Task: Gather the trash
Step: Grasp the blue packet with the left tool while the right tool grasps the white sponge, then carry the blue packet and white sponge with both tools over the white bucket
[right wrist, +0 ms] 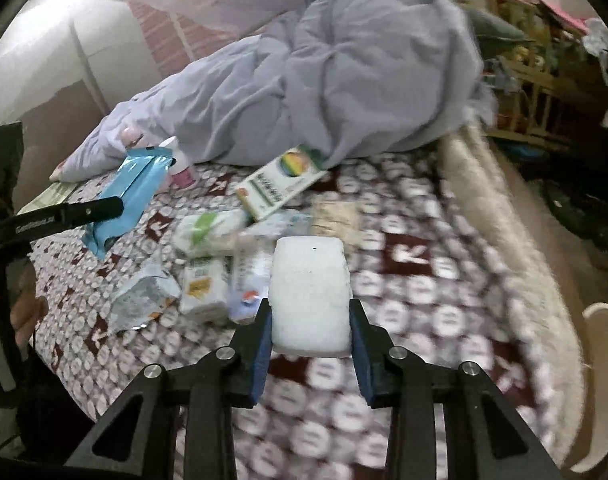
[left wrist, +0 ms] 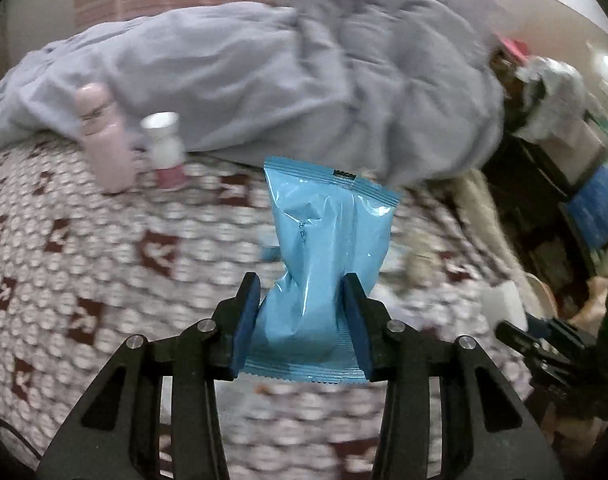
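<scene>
This is a bedroom in a home. There is a bed (right wrist: 444,280) with a patterned sheet and a big crumpled grey blanket (right wrist: 344,80) on it. Messy shelves (right wrist: 544,80) stand beside the bed.

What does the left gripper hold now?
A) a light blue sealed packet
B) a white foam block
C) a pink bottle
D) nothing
A: the left gripper is closed on the light blue packet, pinching its lower part between the pads.
</scene>
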`<state>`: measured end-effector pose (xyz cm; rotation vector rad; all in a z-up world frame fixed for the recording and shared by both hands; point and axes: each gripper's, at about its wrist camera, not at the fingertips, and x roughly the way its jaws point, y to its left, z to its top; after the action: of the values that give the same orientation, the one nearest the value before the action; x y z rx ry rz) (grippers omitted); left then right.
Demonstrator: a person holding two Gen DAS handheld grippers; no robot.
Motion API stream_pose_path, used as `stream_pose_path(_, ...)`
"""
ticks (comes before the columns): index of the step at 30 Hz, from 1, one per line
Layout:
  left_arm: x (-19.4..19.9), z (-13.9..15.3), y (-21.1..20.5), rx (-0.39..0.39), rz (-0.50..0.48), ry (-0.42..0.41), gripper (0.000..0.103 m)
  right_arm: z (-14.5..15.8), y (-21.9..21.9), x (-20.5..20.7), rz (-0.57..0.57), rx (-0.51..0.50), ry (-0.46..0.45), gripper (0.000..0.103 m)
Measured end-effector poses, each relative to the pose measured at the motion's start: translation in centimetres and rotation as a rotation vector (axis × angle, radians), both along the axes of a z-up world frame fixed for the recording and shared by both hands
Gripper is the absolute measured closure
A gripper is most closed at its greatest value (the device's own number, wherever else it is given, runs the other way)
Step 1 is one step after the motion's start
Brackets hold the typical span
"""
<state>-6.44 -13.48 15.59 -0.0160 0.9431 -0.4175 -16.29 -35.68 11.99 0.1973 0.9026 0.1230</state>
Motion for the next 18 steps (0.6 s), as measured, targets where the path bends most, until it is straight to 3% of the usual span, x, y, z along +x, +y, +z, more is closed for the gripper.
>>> stream_pose_path(8, -3.2, -0.1, -10.3, -0.042, -0.164, 0.031, 0.063, 0.8, -6.9, -4.0, -0.130, -0.051, -0.008, 0.069)
stream_pose_path(18, -6.9, -0.3, -24.1, -0.086, -0.376, 0.076, 0.063, 0.5, -18.8, -10.4, -0.379, -0.109, 0.026, 0.069)
